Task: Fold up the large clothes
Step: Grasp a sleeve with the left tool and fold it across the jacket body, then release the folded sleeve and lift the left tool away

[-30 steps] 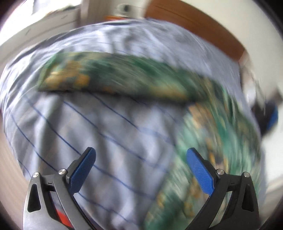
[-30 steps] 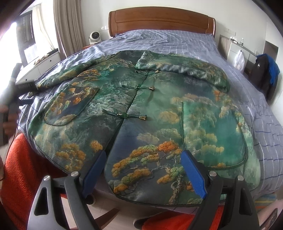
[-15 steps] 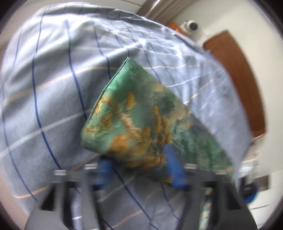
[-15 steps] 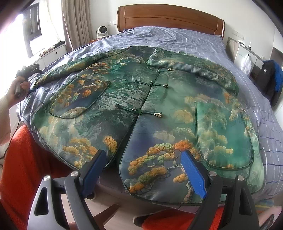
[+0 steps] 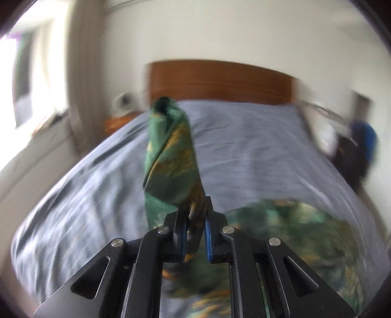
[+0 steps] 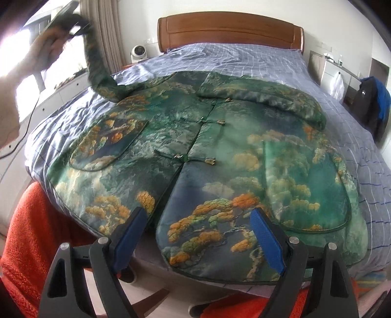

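A green jacket [image 6: 195, 137] with an orange and blue landscape print lies front-up on the bed, its hem toward me. My left gripper [image 5: 194, 215] has its jaws closing on the cuff end of the jacket's left sleeve [image 5: 171, 156], and the pads press on the cloth. In the right wrist view that sleeve [image 6: 96, 61] rises steeply from the bed to the left gripper [image 6: 70, 23], which a hand holds high at the top left. My right gripper [image 6: 198, 215] hovers open above the jacket's hem, with nothing between its blue pads. The other sleeve [image 6: 268, 95] lies folded across the chest.
The bed has a blue checked sheet [image 6: 366, 151] and a wooden headboard [image 6: 229, 29]. An orange blanket [image 6: 29, 232] hangs near the bed's foot. A small white fan [image 6: 139, 52] stands on the left nightstand. A dark backpack [image 6: 371, 102] sits at the right.
The left gripper closed on the sleeve end lying at the bed's left edge and lifted it high, pulling the sleeve up off the sheet. The right gripper stayed put and open.
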`<state>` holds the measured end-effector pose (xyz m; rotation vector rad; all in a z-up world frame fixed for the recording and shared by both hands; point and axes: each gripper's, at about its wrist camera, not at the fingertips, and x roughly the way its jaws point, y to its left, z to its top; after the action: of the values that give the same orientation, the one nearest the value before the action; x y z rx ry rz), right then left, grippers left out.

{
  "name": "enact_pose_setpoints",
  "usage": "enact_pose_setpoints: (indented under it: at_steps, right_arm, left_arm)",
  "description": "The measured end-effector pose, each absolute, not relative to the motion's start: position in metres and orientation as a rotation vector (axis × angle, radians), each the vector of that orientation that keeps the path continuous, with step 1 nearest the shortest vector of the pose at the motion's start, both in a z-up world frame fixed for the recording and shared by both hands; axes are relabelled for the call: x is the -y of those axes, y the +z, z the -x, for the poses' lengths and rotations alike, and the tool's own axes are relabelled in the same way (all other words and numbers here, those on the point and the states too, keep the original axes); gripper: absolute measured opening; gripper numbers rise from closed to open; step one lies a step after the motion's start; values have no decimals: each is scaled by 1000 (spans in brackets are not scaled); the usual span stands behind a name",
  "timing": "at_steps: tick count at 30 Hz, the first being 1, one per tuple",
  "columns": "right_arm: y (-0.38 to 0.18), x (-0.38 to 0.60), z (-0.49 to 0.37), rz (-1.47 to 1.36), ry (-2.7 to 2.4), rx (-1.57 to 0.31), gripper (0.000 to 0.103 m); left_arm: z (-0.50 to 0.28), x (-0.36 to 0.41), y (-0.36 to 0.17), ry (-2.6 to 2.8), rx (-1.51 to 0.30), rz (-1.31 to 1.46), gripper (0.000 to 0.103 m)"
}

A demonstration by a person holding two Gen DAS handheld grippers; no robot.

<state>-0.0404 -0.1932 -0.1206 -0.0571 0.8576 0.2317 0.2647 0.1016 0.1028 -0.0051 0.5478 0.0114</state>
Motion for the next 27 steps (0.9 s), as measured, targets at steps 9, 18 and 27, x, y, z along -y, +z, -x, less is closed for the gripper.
enact_pose_setpoints:
  at_steps: [9,18,27]
  right_arm:
    - [-120,236,49,-16,141,-848,86]
    - [-137,281,60,-107,63,-888,86]
    - [-141,311,55,-178,-3,-877,86]
  left_arm:
    - [-304,119,-5,-200,-681,-297,9]
    - [-299,182,-114,-144,-886,-448,68]
    - [-190,147,-74,-333,-838,-492,90]
